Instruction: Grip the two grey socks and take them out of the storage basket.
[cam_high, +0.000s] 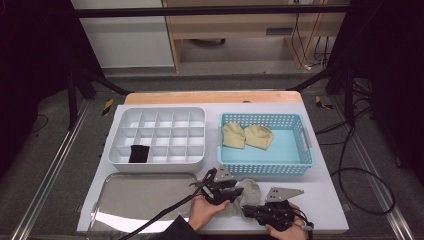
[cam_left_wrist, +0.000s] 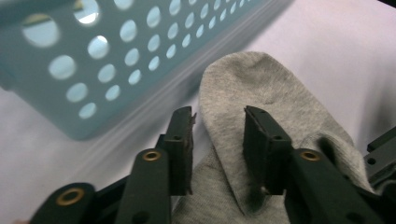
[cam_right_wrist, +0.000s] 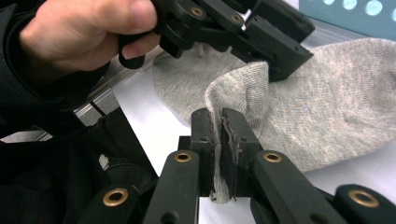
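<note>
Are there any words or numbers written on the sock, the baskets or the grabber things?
None: no word, number or label can be read anywhere.
The grey sock is plain knit.
The blue basket has rows of holes, no print.
The white divided tray and the metal tray are bare.
The left gripper and the right gripper show brass rivets, no markings.
</note>
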